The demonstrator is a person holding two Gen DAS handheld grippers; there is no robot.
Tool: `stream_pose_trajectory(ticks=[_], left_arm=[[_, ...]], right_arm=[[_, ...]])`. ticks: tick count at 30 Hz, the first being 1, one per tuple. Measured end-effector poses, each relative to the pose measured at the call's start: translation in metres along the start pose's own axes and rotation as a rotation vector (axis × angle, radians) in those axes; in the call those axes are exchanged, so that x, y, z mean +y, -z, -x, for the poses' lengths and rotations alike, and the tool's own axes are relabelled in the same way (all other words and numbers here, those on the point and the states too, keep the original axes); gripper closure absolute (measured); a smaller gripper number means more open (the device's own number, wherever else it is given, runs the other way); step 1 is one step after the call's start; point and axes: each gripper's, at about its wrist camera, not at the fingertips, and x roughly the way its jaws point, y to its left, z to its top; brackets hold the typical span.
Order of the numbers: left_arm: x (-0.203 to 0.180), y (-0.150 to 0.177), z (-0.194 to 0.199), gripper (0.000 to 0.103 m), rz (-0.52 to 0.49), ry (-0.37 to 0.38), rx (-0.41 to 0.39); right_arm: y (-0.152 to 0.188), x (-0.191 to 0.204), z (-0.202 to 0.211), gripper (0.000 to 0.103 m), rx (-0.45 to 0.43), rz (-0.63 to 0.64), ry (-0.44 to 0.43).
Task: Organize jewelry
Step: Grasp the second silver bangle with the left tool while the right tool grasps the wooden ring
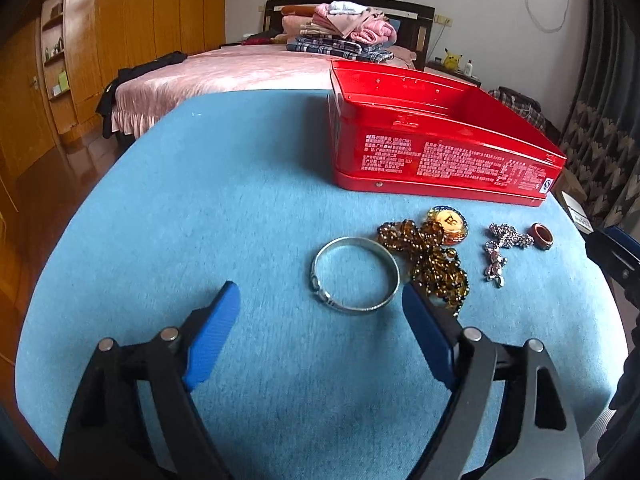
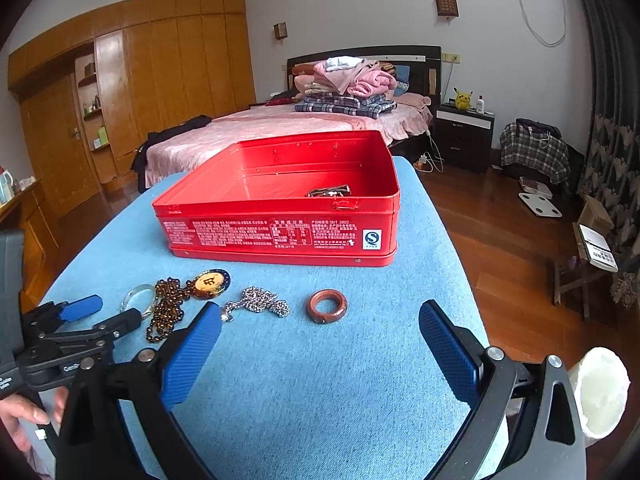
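Observation:
A red tin box [image 1: 440, 152] [image 2: 280, 236] stands open on the blue table; a dark piece of jewelry [image 2: 329, 191] lies inside it. In front of it lie a silver bangle [image 1: 356, 274] [image 2: 138, 298], a brown bead necklace [image 1: 432, 264] [image 2: 166, 312] with a gold pendant [image 1: 447, 222] [image 2: 211, 283], a silver chain [image 1: 502, 246] [image 2: 258, 303] and a red-brown ring [image 1: 542, 236] [image 2: 327, 306]. My left gripper [image 1: 320, 304] [image 2: 108, 312] is open and empty, just short of the bangle. My right gripper [image 2: 320, 320] is open and empty, the ring just beyond its fingertips.
The blue cloth-covered table [image 1: 240, 200] [image 2: 320, 380] drops off at its right edge to a wooden floor [image 2: 500, 240]. A bed with folded clothes [image 2: 344, 88] stands behind the table. A white object [image 2: 600, 388] sits at the right gripper's side.

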Motion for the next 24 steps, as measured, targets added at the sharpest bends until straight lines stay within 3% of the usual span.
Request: stream_pose_trajectory(ticks=[12, 19, 24], left_arm=[[-0.01, -0.01, -0.014, 0.023, -0.052, -0.032, 0.05], [-0.017, -0.011, -0.012, 0.056, -0.082, -0.005, 0.02], [-0.012, -0.01, -0.009, 0.056, -0.044, 0.025, 0.003]], right_arm=[[0.0, -0.001, -0.001, 0.006, 0.006, -0.011, -0.004], [-0.003, -0.004, -0.009, 0.006, 0.024, -0.018, -0.017], [-0.004, -0.007, -0.022, 0.006, 0.066, -0.033, -0.03]])
